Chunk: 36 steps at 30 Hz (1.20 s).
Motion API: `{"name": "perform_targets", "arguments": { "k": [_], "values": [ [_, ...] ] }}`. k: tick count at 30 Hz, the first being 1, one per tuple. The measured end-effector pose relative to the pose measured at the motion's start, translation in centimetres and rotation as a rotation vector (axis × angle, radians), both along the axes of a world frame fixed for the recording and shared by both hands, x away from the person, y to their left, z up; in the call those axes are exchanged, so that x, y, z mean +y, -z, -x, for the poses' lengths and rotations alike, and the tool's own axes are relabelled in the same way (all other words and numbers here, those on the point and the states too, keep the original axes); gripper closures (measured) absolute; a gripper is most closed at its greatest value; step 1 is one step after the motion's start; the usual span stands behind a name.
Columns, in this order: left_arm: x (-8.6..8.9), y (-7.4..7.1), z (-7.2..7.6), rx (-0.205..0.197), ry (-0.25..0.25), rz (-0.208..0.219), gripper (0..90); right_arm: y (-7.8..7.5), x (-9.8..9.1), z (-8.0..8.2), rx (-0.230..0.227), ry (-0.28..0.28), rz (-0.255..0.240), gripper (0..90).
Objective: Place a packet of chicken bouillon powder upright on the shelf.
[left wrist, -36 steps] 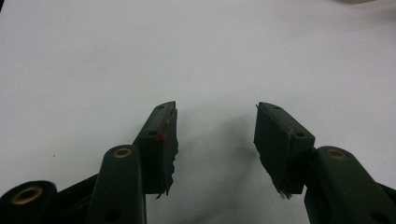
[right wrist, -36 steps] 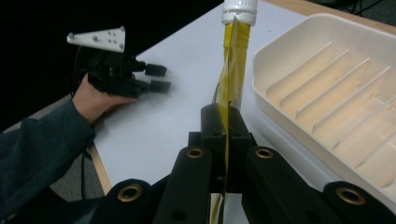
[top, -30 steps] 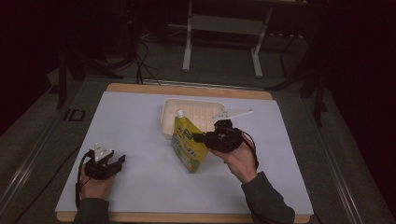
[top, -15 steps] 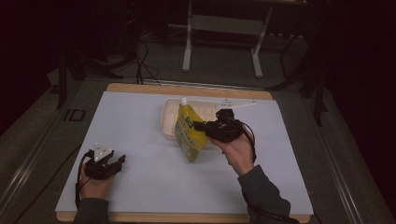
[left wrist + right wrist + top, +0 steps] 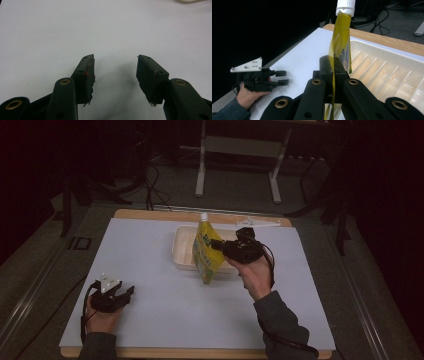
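Observation:
A yellow-green spouted pouch with a white cap hangs upright, lifted off the table, at the near edge of the cream tray. My right gripper is shut on the pouch's edge; in the right gripper view the jaws pinch the flat yellow pouch between them, the ribbed tray lying just to the right. My left gripper rests open on the white table cover at the near left. In the left gripper view its jaws stand apart over bare white surface, nothing between them.
The white cover spans a wooden table top. Past the far edge stand a metal frame's legs and cables on the dark floor. The left hand and its gripper lie far left in the right gripper view.
The right gripper has carried the pouch up and toward the tray, swinging it from tilted low on the table to upright. The left gripper has stayed where it was.

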<state>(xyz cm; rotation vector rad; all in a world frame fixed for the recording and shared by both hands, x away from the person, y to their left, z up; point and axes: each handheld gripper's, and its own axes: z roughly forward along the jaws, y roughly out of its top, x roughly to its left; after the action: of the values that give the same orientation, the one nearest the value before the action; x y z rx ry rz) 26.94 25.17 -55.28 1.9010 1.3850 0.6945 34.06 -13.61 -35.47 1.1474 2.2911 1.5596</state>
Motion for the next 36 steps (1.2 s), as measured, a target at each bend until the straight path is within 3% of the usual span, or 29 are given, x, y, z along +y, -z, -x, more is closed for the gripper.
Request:
{"name": "perform_targets", "arguments": {
  "k": [22, 36],
  "values": [
    [0.0, 0.0, 0.0, 0.001, 0.0, 0.003, 48.9, 0.0, -0.4, -2.0, -0.019, 0.109, -0.038, 90.0],
    [0.0, 0.0, 0.0, 0.0, -0.001, 0.003, 48.9, -0.1, -0.2, -3.0, -0.055, 0.174, -0.026, 90.0]
  ]
}}
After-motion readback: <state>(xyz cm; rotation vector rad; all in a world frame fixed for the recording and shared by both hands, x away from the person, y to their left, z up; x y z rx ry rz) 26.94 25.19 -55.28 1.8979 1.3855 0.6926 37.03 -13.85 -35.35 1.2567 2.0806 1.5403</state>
